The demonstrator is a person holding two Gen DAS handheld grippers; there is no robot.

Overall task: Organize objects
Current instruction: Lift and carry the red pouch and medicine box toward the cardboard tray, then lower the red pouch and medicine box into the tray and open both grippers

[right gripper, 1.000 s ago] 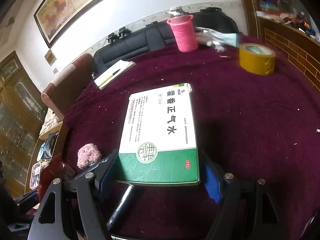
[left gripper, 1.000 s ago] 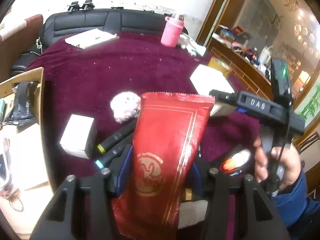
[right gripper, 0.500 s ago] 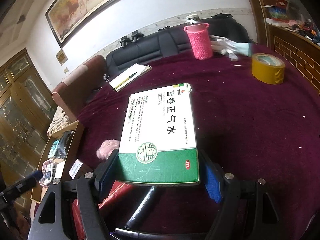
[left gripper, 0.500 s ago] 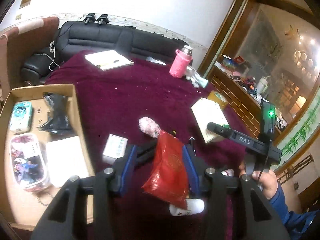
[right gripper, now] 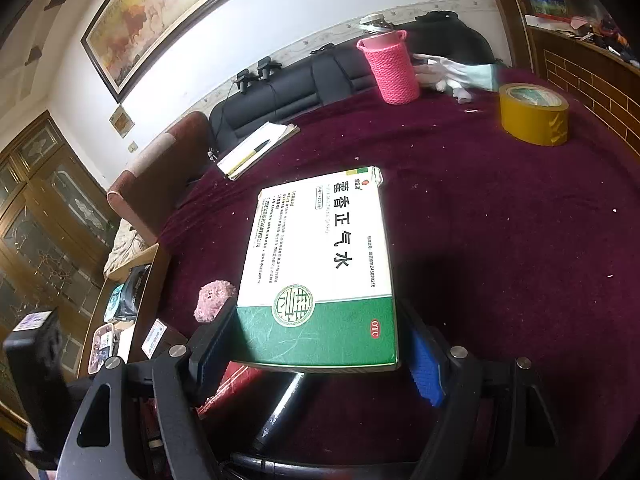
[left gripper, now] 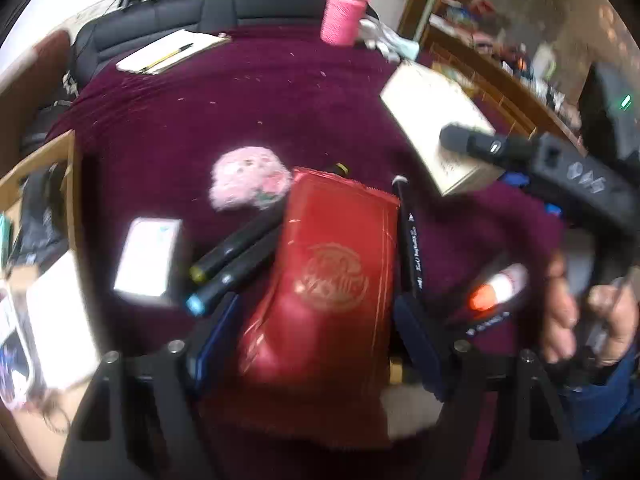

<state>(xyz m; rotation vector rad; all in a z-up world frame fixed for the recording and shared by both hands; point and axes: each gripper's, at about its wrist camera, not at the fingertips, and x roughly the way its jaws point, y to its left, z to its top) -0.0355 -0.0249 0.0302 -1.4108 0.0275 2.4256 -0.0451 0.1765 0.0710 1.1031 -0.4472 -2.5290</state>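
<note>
Red foil fills the middle of the left wrist view: the red pouch lies between the left gripper fingers, which have just been opening and now stand apart, the blue pads clear of the pouch's edges as far as the blur allows. Taking the pouch as landmark, two markers lie just to its left, partly tucked under it, a black pen runs along its right edge, a pink plush toy sits beyond its far corner, and a small white box rests further left. Further left again is the cardboard tray beside the bench, already holding several things. The left gripper points steeply down over the pouch. If the pouch is meant for the tray, a good regrasp would likely centre the pads on its long edges, clear of the markers and pen, before closing.

From the right wrist view, the right gripper is clamped on the near, green end of the medicine box, which juts forward above the bench, tilted gently down. Relative to this box, the pouch shows just beneath its near left corner and the plush toy just to its left. Holding level and steady seems wise meanwhile.
</note>
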